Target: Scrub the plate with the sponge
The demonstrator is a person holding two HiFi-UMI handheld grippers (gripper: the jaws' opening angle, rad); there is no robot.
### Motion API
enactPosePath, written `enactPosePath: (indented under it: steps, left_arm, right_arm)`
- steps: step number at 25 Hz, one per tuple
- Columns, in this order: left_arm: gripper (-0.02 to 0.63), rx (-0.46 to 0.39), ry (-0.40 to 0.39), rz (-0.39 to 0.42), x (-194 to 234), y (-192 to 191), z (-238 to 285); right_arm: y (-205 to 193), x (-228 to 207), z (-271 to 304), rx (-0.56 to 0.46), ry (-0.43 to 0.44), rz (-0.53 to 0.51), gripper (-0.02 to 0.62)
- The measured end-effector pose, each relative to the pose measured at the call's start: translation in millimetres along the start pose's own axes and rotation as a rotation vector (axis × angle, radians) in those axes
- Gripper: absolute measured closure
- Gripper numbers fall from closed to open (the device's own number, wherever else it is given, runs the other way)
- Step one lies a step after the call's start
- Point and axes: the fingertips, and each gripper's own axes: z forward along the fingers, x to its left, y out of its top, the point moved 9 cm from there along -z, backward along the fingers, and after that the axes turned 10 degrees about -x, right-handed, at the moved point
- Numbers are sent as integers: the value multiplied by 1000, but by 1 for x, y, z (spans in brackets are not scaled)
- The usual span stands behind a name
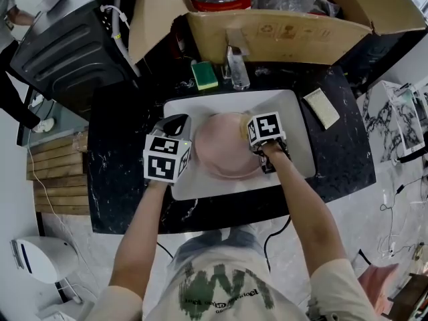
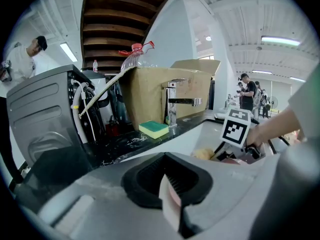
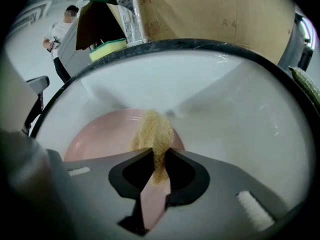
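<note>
A pink plate (image 1: pixel 226 156) lies in the white sink basin (image 1: pixel 297 122). My left gripper (image 1: pixel 192 154) is at the plate's left rim and shut on it; in the left gripper view the pale pink rim (image 2: pixel 173 198) sits pinched between the jaws (image 2: pixel 170 200). My right gripper (image 1: pixel 250 132) is over the plate's far right part, shut on a tan sponge (image 1: pixel 244 127). In the right gripper view the sponge (image 3: pixel 155 134) sticks out from the jaws (image 3: pixel 157 176) and rests against the plate (image 3: pixel 100 136).
A green-and-yellow sponge (image 1: pixel 204 75) lies on the black counter behind the sink, next to the faucet (image 1: pixel 237 65). A large cardboard box (image 1: pixel 267 29) stands behind them. A beige pad (image 1: pixel 322 108) lies right of the sink, and a dark appliance (image 1: pixel 67 45) stands at the left.
</note>
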Motion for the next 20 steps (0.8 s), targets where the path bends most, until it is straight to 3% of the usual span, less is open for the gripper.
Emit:
enactPosePath:
  steps: [10,20]
  left_arm:
    - [601,-3,-9,1,-1,0,-1]
    - [601,-2,-14,4,0,0,-3]
  right_arm:
    - [-4,-6,-7,-11,-2,7,529]
    - [23,40,-24,-72,178,-91,532]
